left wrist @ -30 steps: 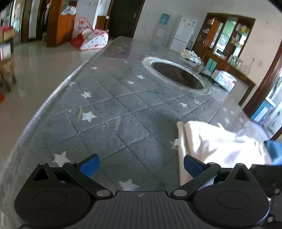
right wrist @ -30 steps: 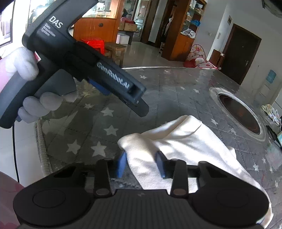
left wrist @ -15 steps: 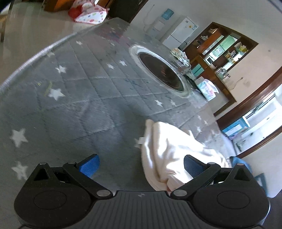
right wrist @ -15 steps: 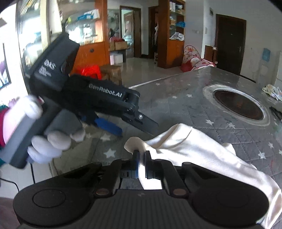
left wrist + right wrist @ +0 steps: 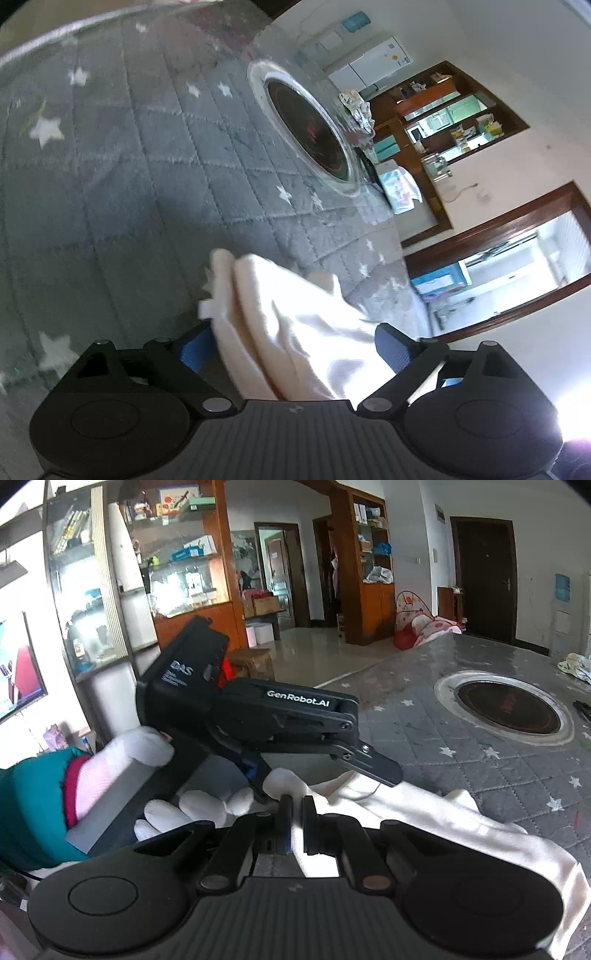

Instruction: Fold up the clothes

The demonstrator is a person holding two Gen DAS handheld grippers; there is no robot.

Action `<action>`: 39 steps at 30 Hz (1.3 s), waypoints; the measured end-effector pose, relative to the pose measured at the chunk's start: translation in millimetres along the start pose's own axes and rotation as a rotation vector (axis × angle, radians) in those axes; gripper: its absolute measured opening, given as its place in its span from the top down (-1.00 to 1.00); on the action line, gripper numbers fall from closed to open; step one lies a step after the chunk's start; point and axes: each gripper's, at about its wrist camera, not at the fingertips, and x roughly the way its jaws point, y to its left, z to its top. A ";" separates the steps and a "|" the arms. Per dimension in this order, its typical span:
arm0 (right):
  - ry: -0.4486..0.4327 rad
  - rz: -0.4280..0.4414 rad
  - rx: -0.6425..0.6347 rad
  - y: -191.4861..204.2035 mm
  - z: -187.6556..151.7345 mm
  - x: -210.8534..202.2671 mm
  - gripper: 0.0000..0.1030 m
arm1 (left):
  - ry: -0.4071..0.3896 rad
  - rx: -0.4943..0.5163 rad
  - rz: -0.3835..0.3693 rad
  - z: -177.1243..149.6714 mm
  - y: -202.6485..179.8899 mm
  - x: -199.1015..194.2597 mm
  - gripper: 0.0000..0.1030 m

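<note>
The right gripper is pinching a fold of the cream garment, its two fingers pressed almost together with the cloth bunched between them. The left gripper is sitting with its blue-padded fingers spread wide, the garment lying in the gap between them; whether either pad is touching the cloth cannot be told. In the right wrist view the left gripper is reaching in just above the garment, held by a white-gloved hand. The garment is trailing from the grippers onto the grey star-print quilted table cover, near the table edge, partly folded into stacked layers. Beyond the garment, the round dark burner with its metal ring is sitting set into the table. Past the burner, a crumpled cloth is lying at the far side of the table. Farther off from the burner, a white fridge is standing against the wall.
</note>
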 end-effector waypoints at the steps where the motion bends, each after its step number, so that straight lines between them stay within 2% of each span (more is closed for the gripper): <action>1: -0.004 0.006 -0.003 1.3 0.0 -0.4 0.92 | 0.009 -0.015 -0.014 -0.6 1.9 0.8 -0.72; 4: -0.011 0.017 -0.014 6.3 -1.6 -0.1 0.92 | 0.033 -0.053 -0.048 -2.6 8.2 4.3 -0.44; 6: -0.009 0.022 -0.024 9.2 -3.0 1.2 0.92 | 0.047 -0.075 -0.062 -3.5 12.4 6.3 -0.06; 7: -0.008 0.025 -0.029 10.7 -3.7 1.8 0.92 | 0.052 -0.077 -0.059 -3.6 14.3 7.0 0.05; 9: -0.009 0.017 -0.040 13.6 -6.9 1.3 0.91 | 0.063 -0.074 -0.052 -3.8 17.9 8.7 0.39; 11: -0.003 0.020 -0.035 12.5 -9.5 1.6 0.85 | 0.063 -0.070 -0.044 -4.0 20.4 9.3 0.58; 13: -0.003 0.013 -0.024 10.1 -11.5 -0.5 0.80 | 0.064 -0.066 -0.038 -4.2 22.5 9.5 0.61; 17: -0.002 -0.037 0.005 -2.2 -18.3 -12.2 0.51 | 0.062 -0.043 -0.030 -4.8 22.9 8.0 0.64; 19: 0.001 -0.086 0.033 -14.0 -23.1 -16.8 0.48 | 0.058 -0.035 -0.024 -4.3 22.9 6.8 0.64; 22: 0.010 -0.178 0.091 -36.0 -32.1 -23.7 0.30 | 0.050 -0.024 -0.016 -4.5 23.2 4.1 0.64; 26: 0.028 -0.318 0.211 -74.9 -49.7 -34.1 0.25 | 0.039 -0.011 -0.003 -3.6 24.8 -0.6 0.64; 29: 0.035 -0.389 0.291 -97.2 -61.0 -41.9 0.22 | 0.029 -0.002 0.008 -2.3 26.3 -4.4 0.64; 32: 0.041 -0.388 0.348 -110.9 -68.5 -44.1 0.07 | 0.019 -0.004 0.012 -1.0 29.2 -7.1 0.64; 39: 0.033 -0.348 0.430 -124.0 -73.2 -38.0 0.03 | 0.004 -0.011 0.013 1.3 37.0 -15.3 0.64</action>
